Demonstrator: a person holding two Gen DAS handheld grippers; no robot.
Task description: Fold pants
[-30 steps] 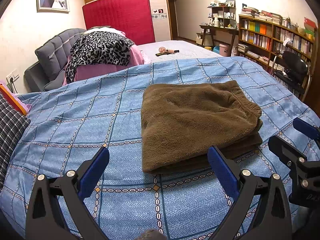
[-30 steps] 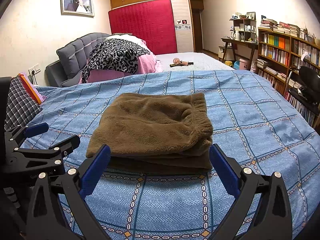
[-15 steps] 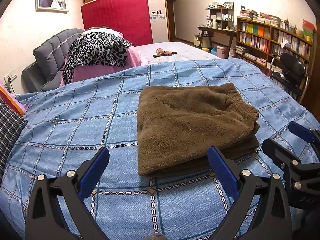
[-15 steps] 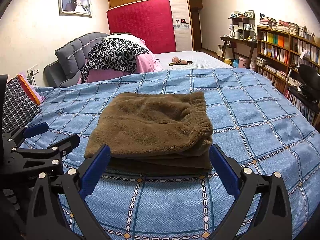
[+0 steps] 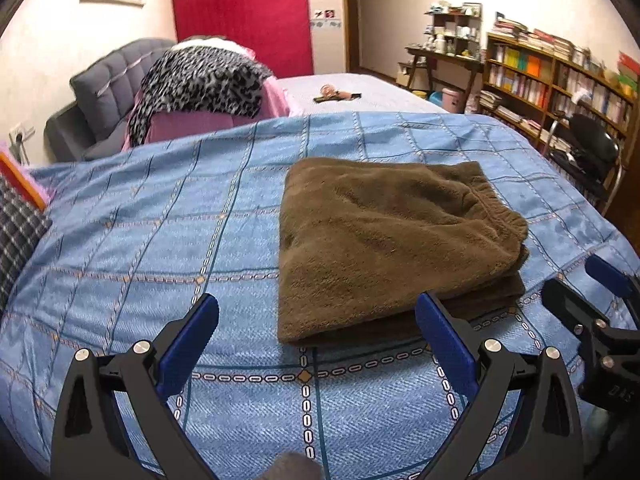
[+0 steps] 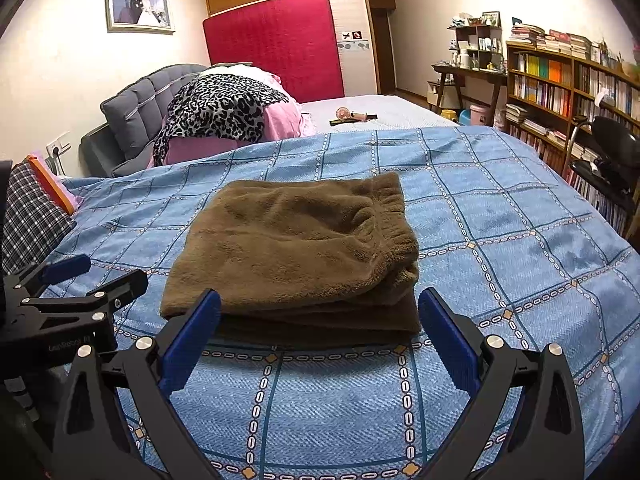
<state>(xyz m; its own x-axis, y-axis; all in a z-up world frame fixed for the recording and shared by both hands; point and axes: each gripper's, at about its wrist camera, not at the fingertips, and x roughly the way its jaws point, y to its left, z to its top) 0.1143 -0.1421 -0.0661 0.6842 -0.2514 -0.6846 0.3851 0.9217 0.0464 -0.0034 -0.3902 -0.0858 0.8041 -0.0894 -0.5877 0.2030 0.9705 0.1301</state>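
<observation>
On the bedspread (image 5: pixel 160 216), folded pants (image 6: pixel 296 256) unmoved (grippers slightly nearer).

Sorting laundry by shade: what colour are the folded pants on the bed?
Plain brown, fuzzy fleece pants; the right wrist view shows them best.

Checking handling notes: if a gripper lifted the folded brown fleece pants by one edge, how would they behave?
The folded brown fleece pants would probably flop and unfold, since loose layers show at the near edge. They look soft, likely light. The plush pile should grip, not slip.
</observation>
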